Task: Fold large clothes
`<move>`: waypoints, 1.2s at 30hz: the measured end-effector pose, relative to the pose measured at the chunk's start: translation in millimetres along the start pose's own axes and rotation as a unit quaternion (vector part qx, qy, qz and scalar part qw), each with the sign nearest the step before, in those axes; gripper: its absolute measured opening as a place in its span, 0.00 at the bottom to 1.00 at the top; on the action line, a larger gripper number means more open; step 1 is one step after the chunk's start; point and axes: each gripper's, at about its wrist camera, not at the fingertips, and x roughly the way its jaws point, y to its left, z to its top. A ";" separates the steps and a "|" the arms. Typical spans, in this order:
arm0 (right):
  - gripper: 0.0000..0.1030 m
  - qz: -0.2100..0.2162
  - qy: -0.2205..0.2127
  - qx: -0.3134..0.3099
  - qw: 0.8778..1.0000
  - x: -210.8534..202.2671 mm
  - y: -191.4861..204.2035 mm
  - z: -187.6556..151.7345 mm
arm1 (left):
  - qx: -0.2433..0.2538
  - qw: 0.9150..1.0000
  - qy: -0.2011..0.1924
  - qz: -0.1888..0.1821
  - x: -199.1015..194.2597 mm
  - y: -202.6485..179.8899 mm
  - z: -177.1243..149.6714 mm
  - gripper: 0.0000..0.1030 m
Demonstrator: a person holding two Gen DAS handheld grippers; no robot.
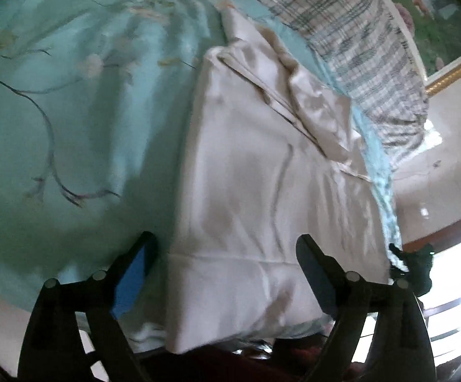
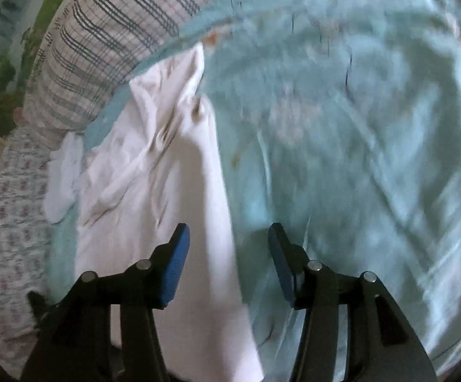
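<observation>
A pale, satiny white garment (image 1: 256,172) lies folded lengthwise on a light blue flowered bedspread (image 1: 71,111), its crumpled end towards the pillows. My left gripper (image 1: 227,248) hangs above its near end with the jaws wide apart and nothing between the blue pads. In the right wrist view the same garment (image 2: 154,172) runs down the left of the picture, wrinkled at its far end. My right gripper (image 2: 229,238) stands open over the garment's right edge, where white cloth meets the bedspread (image 2: 373,159); the pads hold nothing.
A checked pillow (image 1: 351,31) lies along the head of the bed, also seen in the right wrist view as the checked pillow (image 2: 109,25). A gold-framed picture (image 1: 447,25) hangs on the wall. A flowered sheet (image 2: 10,210) drapes the bed's side. A small white cloth (image 2: 61,178) lies beside the garment.
</observation>
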 end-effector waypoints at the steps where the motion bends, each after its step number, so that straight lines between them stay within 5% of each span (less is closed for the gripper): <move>1: 0.51 0.027 0.016 -0.004 1.000 1.7 1.9 -6.5 | 0.002 1.000 0.001 -0.012 1.4 -3.6 -2.1 0.84; 5: 0.51 0.070 0.046 -0.026 0.996 6.7 15.0 -27.8 | 0.038 0.998 0.026 -0.035 17.3 -25.3 -14.0 0.43; 8: 0.45 0.075 0.053 -0.045 0.995 8.3 17.7 -37.2 | 0.058 0.998 0.025 -0.002 25.5 -28.6 -19.8 0.31; 12: 0.18 0.069 0.067 -0.051 0.994 12.2 12.4 -41.6 | 0.047 0.999 0.015 -0.016 24.9 -25.6 -15.3 0.13; 15: 0.09 0.087 0.059 -0.051 0.993 9.8 14.3 -40.7 | 0.059 0.998 0.002 -0.008 18.7 -33.1 -13.9 0.10; 24: 0.08 0.195 -0.005 -0.027 0.980 -4.3 36.5 -8.5 | 0.066 0.994 -0.069 -0.058 -13.1 -65.3 25.1 0.09; 36: 0.09 0.192 -0.064 -0.039 0.979 29.4 84.0 106.8 | 0.042 0.987 -0.140 -0.066 21.8 -92.7 147.3 0.08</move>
